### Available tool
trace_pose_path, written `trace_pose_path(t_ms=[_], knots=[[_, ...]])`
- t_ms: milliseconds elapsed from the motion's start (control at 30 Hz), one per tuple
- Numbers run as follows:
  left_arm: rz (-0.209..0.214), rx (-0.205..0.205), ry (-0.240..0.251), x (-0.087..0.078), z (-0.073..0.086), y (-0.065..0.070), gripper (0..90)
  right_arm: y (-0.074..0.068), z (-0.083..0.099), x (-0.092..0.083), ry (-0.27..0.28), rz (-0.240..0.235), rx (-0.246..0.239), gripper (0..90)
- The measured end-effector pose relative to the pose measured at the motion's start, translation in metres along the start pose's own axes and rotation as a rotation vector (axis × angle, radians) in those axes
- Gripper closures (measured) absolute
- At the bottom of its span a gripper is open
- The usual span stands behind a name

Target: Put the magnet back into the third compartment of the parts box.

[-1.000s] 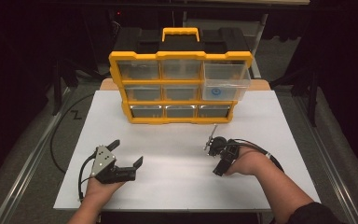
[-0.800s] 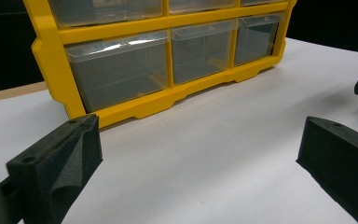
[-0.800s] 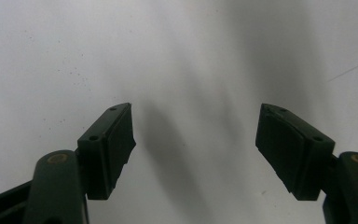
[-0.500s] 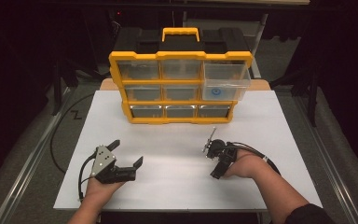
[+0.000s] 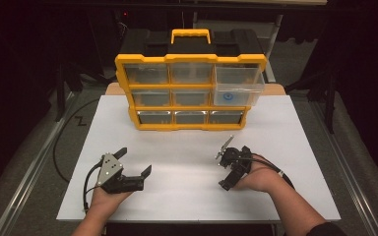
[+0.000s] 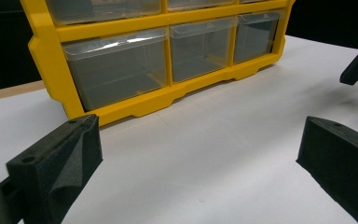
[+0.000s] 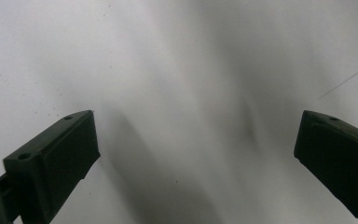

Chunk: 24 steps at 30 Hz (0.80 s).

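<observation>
A yellow drawer cabinet with clear drawers and a black top stands at the back of the white table. Its right-hand drawer is pulled out, with a small blue round thing inside. My left gripper rests at the front left, open and empty, facing the cabinet's bottom row. My right gripper is at the front right and points down at the bare table. Its jaws have just been opening and stand wide apart with nothing between them.
Bare white tabletop lies between the two hands and the cabinet. The right gripper's jaw shows at the far right of the left gripper view. Cables trail from both grippers. Dark floor and metal rails surround the table.
The right gripper's jaws look a little wider apart than before. Both hands stay about where they were, and nothing on the table has moved.
</observation>
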<state>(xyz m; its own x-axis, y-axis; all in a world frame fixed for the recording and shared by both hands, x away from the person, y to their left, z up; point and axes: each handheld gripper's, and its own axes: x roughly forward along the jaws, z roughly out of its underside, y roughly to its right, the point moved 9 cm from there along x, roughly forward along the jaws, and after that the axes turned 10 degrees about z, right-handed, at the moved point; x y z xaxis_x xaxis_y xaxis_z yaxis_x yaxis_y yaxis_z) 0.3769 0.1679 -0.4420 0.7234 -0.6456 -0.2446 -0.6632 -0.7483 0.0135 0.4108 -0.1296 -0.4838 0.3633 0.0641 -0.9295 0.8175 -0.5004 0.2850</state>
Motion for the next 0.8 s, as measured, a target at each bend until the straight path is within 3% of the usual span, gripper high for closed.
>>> trace_pose_path(t_ms=[267, 800], knots=[[0.003, 0.002, -0.009, 0.0010, 0.0012, 0.0009, 0.3, 0.0018, 0.0020, 0.0031, 0.076, 0.025, 0.059, 1.1], [0.001, -0.002, -0.013, 0.0022, 0.0017, 0.0015, 0.3, 0.0016, 0.0000, 0.0004, 0.211, 0.031, 0.147, 1.1]])
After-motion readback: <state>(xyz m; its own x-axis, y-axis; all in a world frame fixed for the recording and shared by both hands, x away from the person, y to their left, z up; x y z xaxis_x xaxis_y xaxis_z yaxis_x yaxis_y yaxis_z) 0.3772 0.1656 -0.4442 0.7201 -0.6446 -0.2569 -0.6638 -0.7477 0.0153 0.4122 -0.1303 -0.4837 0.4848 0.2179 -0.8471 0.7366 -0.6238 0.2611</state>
